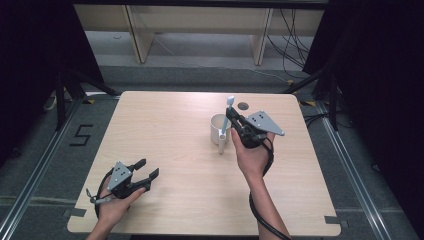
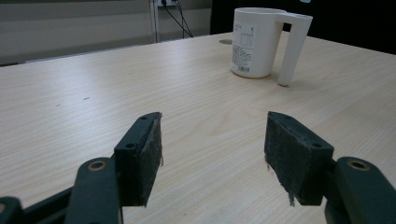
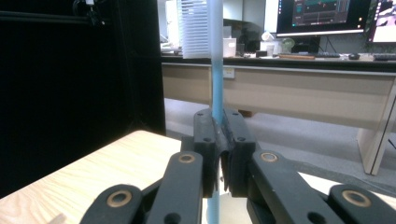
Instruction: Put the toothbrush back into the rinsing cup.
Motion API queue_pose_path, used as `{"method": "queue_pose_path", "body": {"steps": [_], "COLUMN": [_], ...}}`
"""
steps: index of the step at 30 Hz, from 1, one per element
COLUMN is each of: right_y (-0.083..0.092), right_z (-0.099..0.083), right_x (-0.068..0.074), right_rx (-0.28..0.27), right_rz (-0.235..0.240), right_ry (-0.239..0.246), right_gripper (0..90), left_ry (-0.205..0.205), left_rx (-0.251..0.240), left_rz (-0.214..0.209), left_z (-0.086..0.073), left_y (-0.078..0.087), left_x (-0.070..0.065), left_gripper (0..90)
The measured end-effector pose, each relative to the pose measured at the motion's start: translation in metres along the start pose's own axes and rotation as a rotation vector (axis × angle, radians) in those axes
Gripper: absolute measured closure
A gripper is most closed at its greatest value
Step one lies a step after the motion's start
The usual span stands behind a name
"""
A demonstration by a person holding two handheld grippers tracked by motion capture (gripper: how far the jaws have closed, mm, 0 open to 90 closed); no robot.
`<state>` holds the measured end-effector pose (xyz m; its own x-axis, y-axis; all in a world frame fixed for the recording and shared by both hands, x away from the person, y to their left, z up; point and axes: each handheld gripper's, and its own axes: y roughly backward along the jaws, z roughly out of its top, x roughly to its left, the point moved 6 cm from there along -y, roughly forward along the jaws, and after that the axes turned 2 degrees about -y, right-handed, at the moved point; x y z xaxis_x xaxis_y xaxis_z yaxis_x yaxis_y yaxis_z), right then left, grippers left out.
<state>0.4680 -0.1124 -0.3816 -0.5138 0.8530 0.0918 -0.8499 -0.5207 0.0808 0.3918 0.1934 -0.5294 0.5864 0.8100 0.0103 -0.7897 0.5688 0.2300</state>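
A white mug (image 1: pixel 218 126) with a long handle that reaches down to the tabletop stands right of the table's middle; the left gripper view has the mug (image 2: pixel 254 42) far ahead. My right gripper (image 1: pixel 229 115) hovers just right of the mug, shut on a thin pale-blue stick (image 1: pixel 230 102), perhaps a toothbrush, held upright. In the right gripper view the stick (image 3: pixel 215 70) is pinched between the pads of that gripper (image 3: pixel 218 122), and its top end runs out of the picture. My left gripper (image 1: pixel 148 168) rests low at the table's front left, open, and nothing lies between the jaws (image 2: pixel 212 140).
A small dark round hole (image 1: pixel 243 106) sits in the wooden table (image 1: pixel 165 135) behind the mug. Black stands flank the table on the floor. Beyond the far edge are a desk (image 3: pixel 303 74) and monitors.
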Motion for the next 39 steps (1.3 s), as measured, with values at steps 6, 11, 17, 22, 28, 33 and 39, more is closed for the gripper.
{"method": "queue_pose_path", "body": {"steps": [6, 11, 17, 22, 28, 33, 39], "right_y": [-0.003, -0.005, -0.006, -0.007, -0.008, -0.011, -0.014], "right_z": [-0.004, -0.007, -0.01, -0.014, -0.02, -0.024, -0.032], "right_x": [0.0, -0.001, -0.002, -0.001, -0.002, -0.002, -0.003], "right_rx": [-0.003, 0.007, 0.013, 0.027, 0.046, 0.051, 0.065], "right_rz": [-0.007, -0.01, -0.015, -0.008, -0.02, -0.012, -0.018], "right_ry": [-0.002, 0.005, 0.007, 0.001, 0.002, -0.01, -0.005], "right_gripper": [86.0, 86.0, 86.0, 86.0, 86.0, 85.9, 85.9], "left_ry": [0.001, 0.003, 0.002, 0.001, 0.002, 0.002, 0.001], "left_rx": [-0.001, 0.001, 0.0, 0.001, -0.001, 0.002, 0.003], "left_rz": [-0.001, 0.0, -0.001, -0.001, -0.002, -0.004, -0.006], "left_z": [0.0, 0.0, -0.001, -0.001, -0.001, -0.001, -0.002], "left_y": [0.0, 0.0, 0.0, 0.0, 0.0, 0.0, 0.0], "left_x": [0.0, 0.0, 0.0, 0.0, 0.0, -0.001, -0.001], "left_gripper": [36.4, 36.4, 36.4, 36.4, 36.4, 36.4, 36.4]}}
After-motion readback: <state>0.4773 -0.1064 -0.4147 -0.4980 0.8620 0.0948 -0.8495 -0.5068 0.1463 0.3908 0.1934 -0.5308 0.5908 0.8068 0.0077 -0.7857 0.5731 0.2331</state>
